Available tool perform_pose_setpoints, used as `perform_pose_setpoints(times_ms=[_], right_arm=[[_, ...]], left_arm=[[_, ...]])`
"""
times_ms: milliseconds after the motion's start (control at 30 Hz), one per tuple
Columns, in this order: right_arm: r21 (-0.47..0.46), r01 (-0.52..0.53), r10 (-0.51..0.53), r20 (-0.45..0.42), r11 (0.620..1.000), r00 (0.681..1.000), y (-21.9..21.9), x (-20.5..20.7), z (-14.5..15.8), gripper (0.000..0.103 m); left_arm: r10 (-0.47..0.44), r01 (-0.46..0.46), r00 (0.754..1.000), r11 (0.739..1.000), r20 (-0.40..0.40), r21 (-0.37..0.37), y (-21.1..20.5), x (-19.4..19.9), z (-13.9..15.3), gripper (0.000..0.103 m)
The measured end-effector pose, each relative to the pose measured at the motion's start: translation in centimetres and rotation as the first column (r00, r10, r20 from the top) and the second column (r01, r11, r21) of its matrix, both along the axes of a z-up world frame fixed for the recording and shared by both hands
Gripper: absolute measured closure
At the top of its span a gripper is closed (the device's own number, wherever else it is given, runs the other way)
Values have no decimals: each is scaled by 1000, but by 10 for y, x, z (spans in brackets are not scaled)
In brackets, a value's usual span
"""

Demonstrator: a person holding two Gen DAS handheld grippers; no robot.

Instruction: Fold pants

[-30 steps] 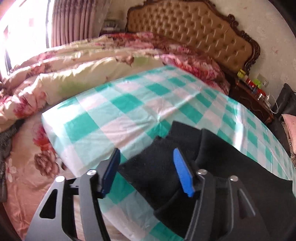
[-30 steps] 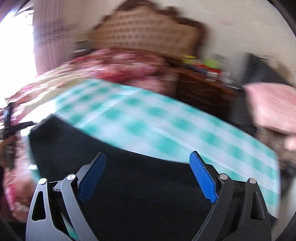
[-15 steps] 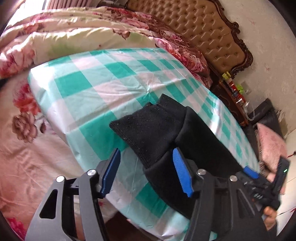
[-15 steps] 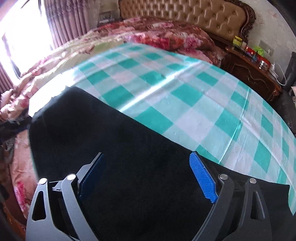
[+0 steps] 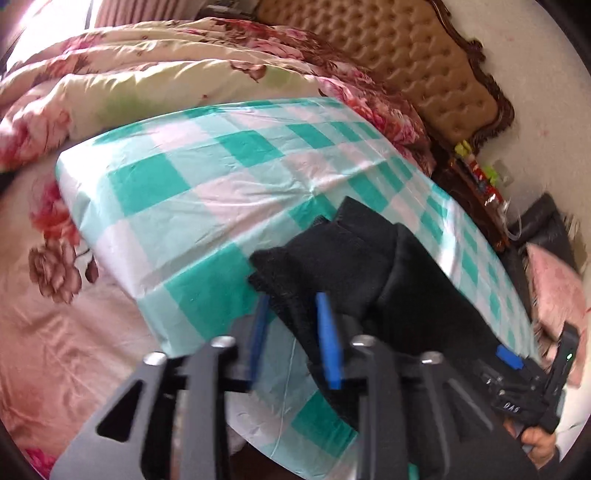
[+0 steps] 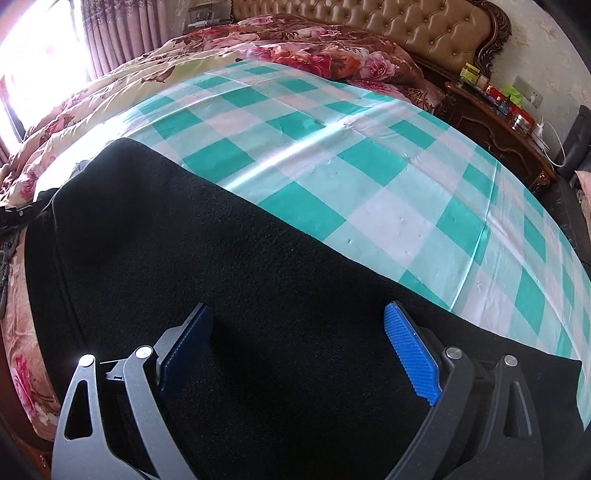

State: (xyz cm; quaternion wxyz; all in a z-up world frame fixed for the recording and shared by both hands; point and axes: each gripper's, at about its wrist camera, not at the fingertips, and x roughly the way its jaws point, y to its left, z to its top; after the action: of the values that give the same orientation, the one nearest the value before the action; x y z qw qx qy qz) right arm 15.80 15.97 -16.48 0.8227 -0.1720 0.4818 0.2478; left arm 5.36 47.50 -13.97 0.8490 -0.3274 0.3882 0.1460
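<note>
pants: black pants (image 6: 229, 295) lying flat on the green-and-white checked sheet (image 6: 332, 173) along its near edge, on top of the bed

left gripper: left gripper (image 5: 291, 336) has been closing its jaws, now about halfway in, with the bunched end of the pants between the blue pads; can't really tell if they're pinching yet

right gripper: right gripper (image 6: 299, 343) has its jaws spread wide, sitting low over the flat middle of the pants, holding nothing

other stuff: floral quilt (image 5: 155, 77) heaped behind the sheet, tufted headboard (image 6: 406, 22) at the far end, nightstand (image 6: 506, 129) beside it
</note>
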Motion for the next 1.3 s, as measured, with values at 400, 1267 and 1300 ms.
perform_pose_setpoints(times_ms=[400, 1267, 1300], right_arm=[[16, 10, -10, 31, 1000, 999, 0, 3, 7, 22], [36, -128, 127, 28, 991, 992, 99, 22, -5, 48], [37, -127, 126, 28, 991, 992, 99, 21, -5, 47]], left_arm=[[96, -12, 979, 906, 180, -422, 33, -20, -36, 49], [79, -30, 993, 879, 85, -477, 41, 16, -42, 69], [81, -30, 993, 878, 85, -478, 42, 16, -42, 69]])
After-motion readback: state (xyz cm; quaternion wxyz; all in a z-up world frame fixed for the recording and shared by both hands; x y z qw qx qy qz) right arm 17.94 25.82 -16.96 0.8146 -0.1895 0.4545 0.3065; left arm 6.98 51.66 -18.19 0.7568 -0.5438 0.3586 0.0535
